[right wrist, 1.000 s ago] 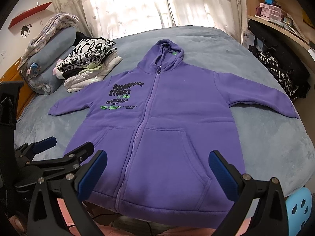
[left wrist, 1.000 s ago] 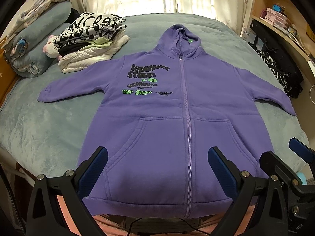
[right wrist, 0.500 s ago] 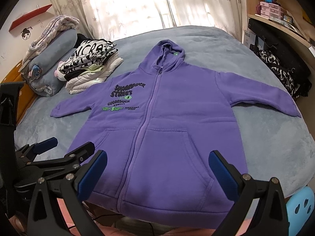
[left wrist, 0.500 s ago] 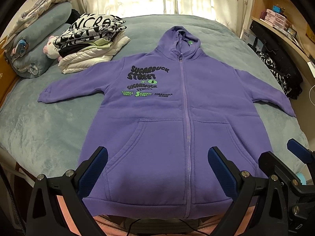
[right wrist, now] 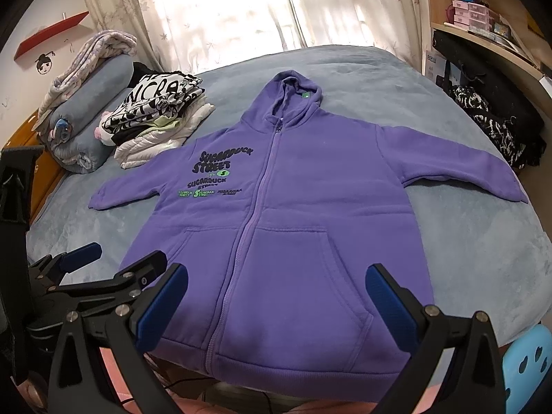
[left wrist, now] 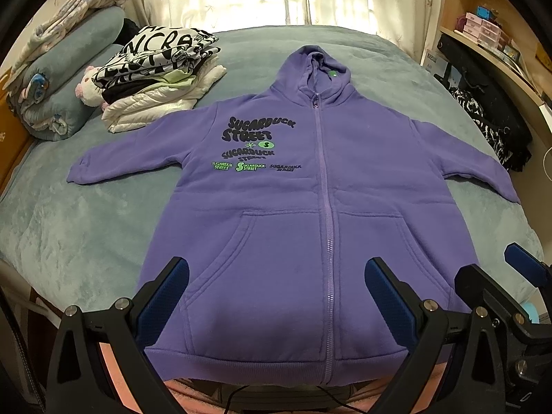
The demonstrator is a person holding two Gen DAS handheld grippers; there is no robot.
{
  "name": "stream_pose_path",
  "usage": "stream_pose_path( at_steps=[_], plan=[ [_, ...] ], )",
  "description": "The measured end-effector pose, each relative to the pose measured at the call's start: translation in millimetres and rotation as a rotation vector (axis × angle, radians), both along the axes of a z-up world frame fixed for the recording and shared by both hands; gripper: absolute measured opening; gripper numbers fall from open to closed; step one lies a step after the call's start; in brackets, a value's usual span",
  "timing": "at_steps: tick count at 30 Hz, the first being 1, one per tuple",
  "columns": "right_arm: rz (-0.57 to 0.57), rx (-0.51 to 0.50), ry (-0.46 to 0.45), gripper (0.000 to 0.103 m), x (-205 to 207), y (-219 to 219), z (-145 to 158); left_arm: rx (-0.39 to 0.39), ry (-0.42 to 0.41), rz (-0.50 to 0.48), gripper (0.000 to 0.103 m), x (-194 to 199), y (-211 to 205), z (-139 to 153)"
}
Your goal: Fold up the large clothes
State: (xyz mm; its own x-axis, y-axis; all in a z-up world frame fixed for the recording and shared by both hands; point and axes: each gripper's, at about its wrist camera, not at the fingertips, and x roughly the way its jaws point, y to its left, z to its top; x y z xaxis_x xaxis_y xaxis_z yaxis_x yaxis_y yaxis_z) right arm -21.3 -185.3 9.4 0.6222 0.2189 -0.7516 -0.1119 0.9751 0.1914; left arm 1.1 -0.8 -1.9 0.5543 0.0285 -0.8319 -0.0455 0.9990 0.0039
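Two tongs, the left tongs (left wrist: 276, 286) and right tongs (right wrist: 276, 288), gape wide at the frame's bottom, gripping nothing. Beyond them, the purple hoodie (left wrist: 310, 214) lies flat, zipped, mid-frame on the bed (left wrist: 69, 214); folded clothes (left wrist: 158, 79) sit upper left.

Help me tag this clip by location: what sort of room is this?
Most likely a bedroom in a home. A purple zip hoodie lies spread on a bed with a grey-blue plush cover, with rolled blankets and folded clothes near its head, and a curtained window behind.
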Motion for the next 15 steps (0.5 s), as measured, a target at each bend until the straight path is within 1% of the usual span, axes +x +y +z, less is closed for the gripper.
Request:
stream_pose_path(
  at_steps=[7,15],
  plan=[
    [-0.008,0.020,0.007,0.103,4.2,-10.5,-2.7,0.011,0.004,-0.007,0.101,3.1,-5.2,-1.5],
    [-0.017,0.039,0.000,0.103,8.1,-20.7,-3.9,0.017,-0.039,-0.028,0.101,7.6,-16.0,2.8]
  ],
)
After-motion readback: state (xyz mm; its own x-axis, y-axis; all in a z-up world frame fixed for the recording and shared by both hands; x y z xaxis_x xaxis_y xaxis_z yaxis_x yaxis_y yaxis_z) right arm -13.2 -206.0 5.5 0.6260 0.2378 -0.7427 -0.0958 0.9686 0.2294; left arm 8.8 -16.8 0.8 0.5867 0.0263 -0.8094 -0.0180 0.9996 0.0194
